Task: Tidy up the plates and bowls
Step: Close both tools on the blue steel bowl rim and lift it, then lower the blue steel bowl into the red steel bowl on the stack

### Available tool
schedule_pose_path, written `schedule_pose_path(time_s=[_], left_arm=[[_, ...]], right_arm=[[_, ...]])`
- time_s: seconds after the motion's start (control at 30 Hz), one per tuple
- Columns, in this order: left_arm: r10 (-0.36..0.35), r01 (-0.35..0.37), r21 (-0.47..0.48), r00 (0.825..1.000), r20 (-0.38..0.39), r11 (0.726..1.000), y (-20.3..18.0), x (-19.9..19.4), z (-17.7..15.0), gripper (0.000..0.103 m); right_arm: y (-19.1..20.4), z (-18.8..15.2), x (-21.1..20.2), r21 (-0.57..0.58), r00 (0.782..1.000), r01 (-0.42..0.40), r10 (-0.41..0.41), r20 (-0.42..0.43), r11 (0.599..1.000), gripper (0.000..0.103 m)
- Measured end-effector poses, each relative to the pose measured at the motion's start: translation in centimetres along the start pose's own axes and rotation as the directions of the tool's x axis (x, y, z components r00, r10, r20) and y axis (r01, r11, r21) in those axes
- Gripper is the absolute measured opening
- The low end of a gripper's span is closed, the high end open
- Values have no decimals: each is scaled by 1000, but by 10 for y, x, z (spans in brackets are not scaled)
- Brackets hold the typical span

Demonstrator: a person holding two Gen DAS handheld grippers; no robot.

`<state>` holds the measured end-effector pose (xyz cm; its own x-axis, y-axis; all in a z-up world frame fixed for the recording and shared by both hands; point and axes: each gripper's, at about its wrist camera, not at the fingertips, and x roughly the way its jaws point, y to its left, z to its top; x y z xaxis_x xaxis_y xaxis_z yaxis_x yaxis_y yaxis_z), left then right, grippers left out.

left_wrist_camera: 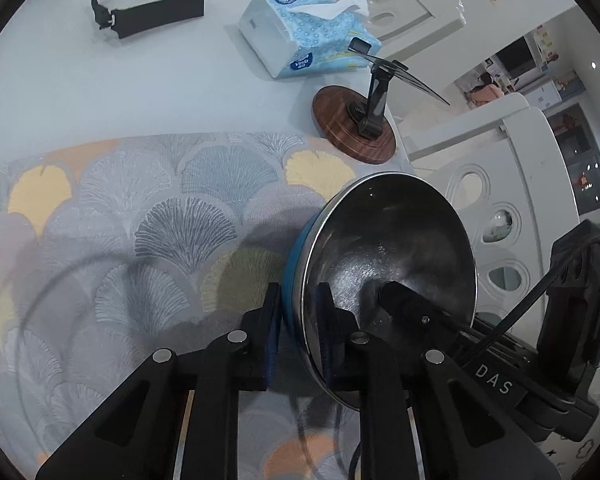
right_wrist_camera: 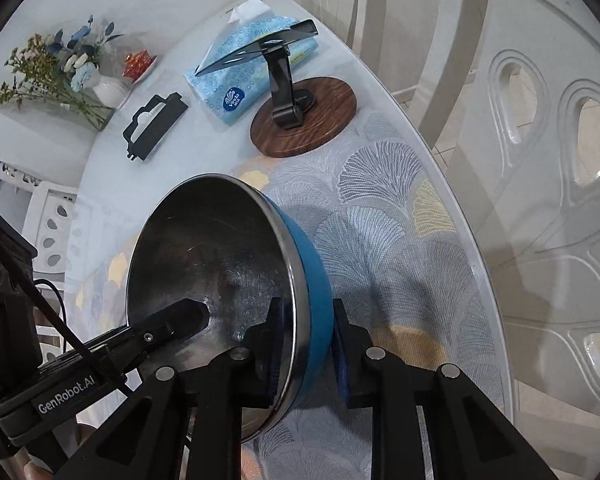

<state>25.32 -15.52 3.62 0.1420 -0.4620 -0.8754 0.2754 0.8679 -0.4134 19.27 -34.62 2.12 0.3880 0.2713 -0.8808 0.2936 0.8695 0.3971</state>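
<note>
The bowl (left_wrist_camera: 384, 264) by the wooden stand (left_wrist_camera: 354, 128) looks light, hard and slippery; left gripper (left_wrist_camera: 298, 344) and right gripper (right_wrist_camera: 306, 344) both pinch its thin rim

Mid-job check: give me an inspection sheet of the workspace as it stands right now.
Surface: white table with a fan-patterned mat.
Job's things: one blue bowl with a steel inside, gripped at opposite rims; no plates seen.
Clutter: tissue pack, phone stand on a wooden base, black frame, flower vase.
Grippers: left gripper and right gripper each shut on the bowl's rim.
Cables: black cable at the right gripper.
Surroundings: white chairs around the table.
</note>
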Motion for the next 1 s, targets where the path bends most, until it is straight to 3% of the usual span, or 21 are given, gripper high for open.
schedule_pose_path(time_s=[0.17,0.47,0.77,1.0], left_arm=[[7,-7,-4,999,32,1000,-3,-26,-10,14],[46,-42,-25,985,167,999,-5,-133,-65,13],[91,-79,-58,961,260,995,43,-246,-138,13],[179,-148,-127,939,294,981,110,-320,-202,13]], right_arm=[[13,-9,-17,-11,1000,-13,13,-1,1000,21],[87,-56,-85,-116,996,-68,74,43,991,22],[192,-137,-128,-229,992,-105,119,46,968,23],[278,-211,-120,-268,979,-203,200,-39,942,25]])
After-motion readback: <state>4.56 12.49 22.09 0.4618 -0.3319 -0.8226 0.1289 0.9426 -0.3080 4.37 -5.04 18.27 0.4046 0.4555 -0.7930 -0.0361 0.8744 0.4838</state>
